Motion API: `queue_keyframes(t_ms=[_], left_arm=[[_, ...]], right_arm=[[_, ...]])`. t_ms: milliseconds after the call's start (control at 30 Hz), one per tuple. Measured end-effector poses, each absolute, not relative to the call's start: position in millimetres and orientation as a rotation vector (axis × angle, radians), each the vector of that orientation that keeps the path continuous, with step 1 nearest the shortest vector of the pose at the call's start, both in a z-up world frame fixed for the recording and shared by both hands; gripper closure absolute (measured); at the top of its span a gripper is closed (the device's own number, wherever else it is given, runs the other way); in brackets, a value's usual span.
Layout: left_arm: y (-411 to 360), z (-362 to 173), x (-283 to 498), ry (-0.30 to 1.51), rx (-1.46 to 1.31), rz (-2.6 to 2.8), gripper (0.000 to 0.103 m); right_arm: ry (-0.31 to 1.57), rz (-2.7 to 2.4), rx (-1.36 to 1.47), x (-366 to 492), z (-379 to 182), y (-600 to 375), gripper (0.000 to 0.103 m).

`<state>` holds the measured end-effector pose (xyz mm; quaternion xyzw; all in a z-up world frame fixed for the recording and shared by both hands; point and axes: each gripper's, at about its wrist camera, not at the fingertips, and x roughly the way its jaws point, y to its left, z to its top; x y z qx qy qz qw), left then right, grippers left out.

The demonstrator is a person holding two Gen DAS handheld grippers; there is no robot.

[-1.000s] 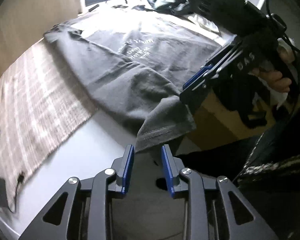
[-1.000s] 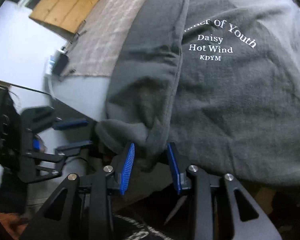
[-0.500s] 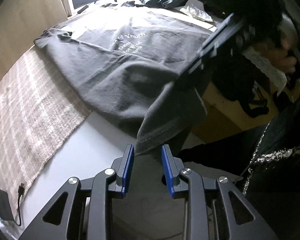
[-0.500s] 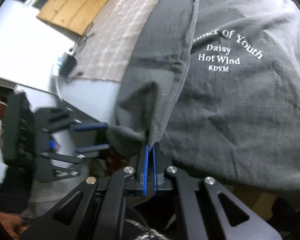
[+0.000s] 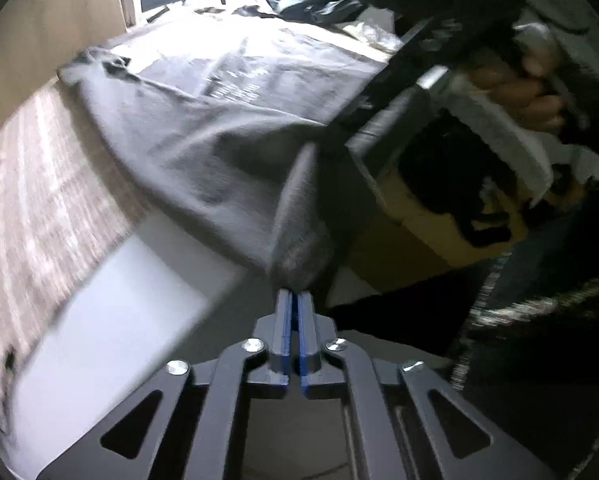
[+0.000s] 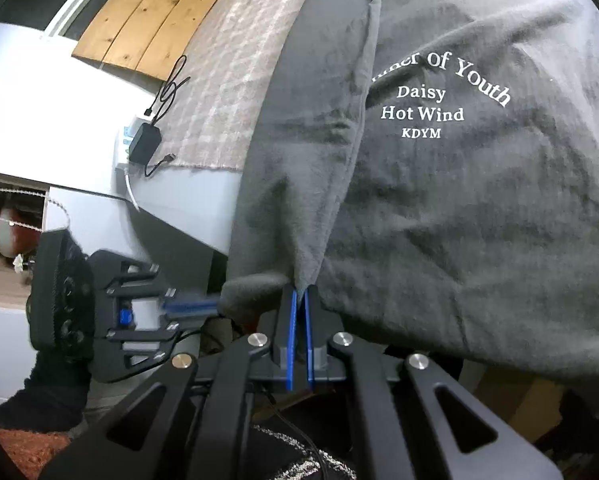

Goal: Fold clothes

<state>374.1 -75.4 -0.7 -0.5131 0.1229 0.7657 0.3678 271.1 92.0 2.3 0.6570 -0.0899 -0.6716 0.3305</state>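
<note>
The left tool [image 5: 295, 300] is closed tight on the bottom corner of the dark grey T-shirt [image 5: 203, 136], which spreads up and away from it over the white desk [image 5: 111, 300] and the checked cloth [image 5: 39, 184]. The right tool [image 6: 299, 300] is closed on the shirt's bottom edge too, just to the right of the left one. The shirt lies above both tools, with white words on it.

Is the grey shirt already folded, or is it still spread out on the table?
Mostly spread: the shirt lies flat with its print showing. Only one sleeve lies folded in over the body.
</note>
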Motion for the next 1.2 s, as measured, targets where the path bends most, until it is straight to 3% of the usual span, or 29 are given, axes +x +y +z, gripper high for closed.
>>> queue_keyframes(t_ms=[100, 200, 233, 367, 533, 733, 767, 800, 1033, 1167, 1200], left_arm=[[-76.3, -1.8, 382.3, 0.326, -1.333, 1.968, 0.102], [-82.7, -3.9, 375.3, 0.321, -1.342, 2.050, 0.099], [-85.1, -3.7, 369.8, 0.309, -1.337, 2.078, 0.099], [-80.1, -10.1, 360.2, 0.390, -1.290, 2.107, 0.089], [-69.2, -32.3, 359.2, 0.464, -1.323, 2.043, 0.089], [-71.0, -35.5, 353.6, 0.408, -1.330, 2.039, 0.092], [-71.5, -34.1, 353.8, 0.393, -1.329, 2.026, 0.100], [-72.3, -31.5, 355.5, 0.378, -1.328, 2.014, 0.101], [-88.7, 3.8, 378.2, 0.299, -1.277, 1.993, 0.103], [-90.1, -1.8, 376.2, 0.391, -1.299, 2.045, 0.103], [-89.6, -4.5, 373.9, 0.405, -1.296, 2.061, 0.098]], right_arm=[[-0.211, -1.755, 1.749, 274.5, -2.1, 92.4, 0.096], [-0.176, -1.759, 1.789, 279.8, -10.4, 94.1, 0.073], [-0.158, -1.771, 1.793, 281.9, -12.5, 93.5, 0.072], [-0.147, -1.749, 1.812, 286.0, -18.7, 86.8, 0.072], [-0.126, -1.734, 1.848, 292.6, -31.1, 76.6, 0.072], [-0.129, -1.736, 1.834, 292.8, -39.6, 67.9, 0.072], [-0.109, -1.739, 1.822, 294.8, -37.5, 67.3, 0.076], [-0.089, -1.742, 1.811, 296.8, -35.4, 66.8, 0.094], [-0.104, -1.764, 1.725, 300.5, 2.4, 82.5, 0.096], [-0.123, -1.785, 1.743, 296.0, 2.1, 88.5, 0.096], [-0.153, -1.775, 1.754, 294.5, 0.1, 89.0, 0.096]])
